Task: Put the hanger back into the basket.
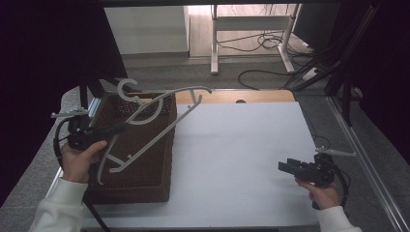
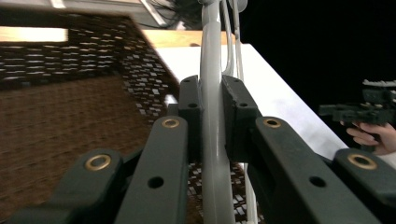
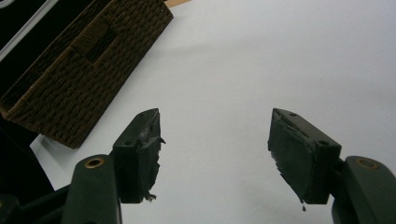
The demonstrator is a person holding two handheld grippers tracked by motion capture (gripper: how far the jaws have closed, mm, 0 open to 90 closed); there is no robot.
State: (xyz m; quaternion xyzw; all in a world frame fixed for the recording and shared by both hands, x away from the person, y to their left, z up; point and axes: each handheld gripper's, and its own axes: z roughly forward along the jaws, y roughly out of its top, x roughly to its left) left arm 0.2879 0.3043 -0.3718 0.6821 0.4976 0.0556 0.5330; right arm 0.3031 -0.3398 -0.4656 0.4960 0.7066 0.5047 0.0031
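White sleeves (image 1: 58, 203); black claws (image 3: 212, 156), brass rivets, torn pads.

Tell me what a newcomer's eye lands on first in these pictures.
First, the pale grey plastic clothes hanger, held up at a slant over the brown woven basket at the table's left, with the left gripper clamped on one of its bars. Next, the right gripper at the right of the white tabletop, its jaws apart with nothing between them.
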